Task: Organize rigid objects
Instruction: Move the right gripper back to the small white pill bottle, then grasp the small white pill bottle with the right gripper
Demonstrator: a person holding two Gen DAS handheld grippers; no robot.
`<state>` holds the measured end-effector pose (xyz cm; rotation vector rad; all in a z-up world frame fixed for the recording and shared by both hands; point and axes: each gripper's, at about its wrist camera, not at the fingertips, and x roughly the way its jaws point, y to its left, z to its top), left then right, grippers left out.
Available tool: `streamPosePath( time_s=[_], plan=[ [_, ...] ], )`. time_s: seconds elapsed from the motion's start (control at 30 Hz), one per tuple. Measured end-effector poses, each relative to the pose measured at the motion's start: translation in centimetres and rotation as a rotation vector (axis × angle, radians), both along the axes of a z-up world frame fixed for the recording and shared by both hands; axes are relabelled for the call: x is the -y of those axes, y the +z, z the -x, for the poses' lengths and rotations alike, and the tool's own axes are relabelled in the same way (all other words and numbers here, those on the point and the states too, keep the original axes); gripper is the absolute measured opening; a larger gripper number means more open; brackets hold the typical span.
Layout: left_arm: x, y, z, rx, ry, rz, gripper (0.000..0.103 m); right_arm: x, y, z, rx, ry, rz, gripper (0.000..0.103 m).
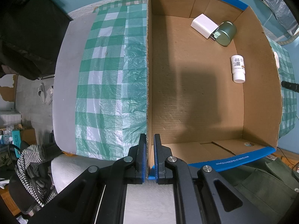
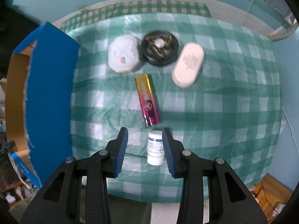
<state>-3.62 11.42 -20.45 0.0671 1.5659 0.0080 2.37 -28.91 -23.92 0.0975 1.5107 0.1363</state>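
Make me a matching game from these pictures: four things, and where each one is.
Things:
1. green tin
2. gold and pink packet
3. small white bottle
4. cardboard box wall

Places:
A. between the right gripper's open fingers
B. clamped by the left gripper
C. inside the box, beside a white charger
D. flat on the checked cloth

Pairs: 1-C, 2-D, 3-A, 4-B

You are in a lived-in home room: a green-checked plastic cloth (image 1: 112,85) covers the bench, slippers (image 1: 44,93) lie on the tiled floor, striped clothing (image 1: 31,155) is heaped nearby, and paint peels from the teal wall (image 1: 7,89).
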Motion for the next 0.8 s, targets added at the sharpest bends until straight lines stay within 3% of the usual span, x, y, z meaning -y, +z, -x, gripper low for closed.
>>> streamPosePath(
  time_s=[0.33, 0.8],
  plan=[
    [0.0, 0.0, 0.0, -0.001, 0.002, 0.0, 0.007, 0.6, -3.2, 0.8, -0.034, -0.028, 0.018, 0.037],
    [0.0, 0.0, 0.0, -0.003, 0.0, 0.0, 0.007, -0.6, -5.0, 1.0, -0.035, -0.012, 0.056, 0.034]
  ],
)
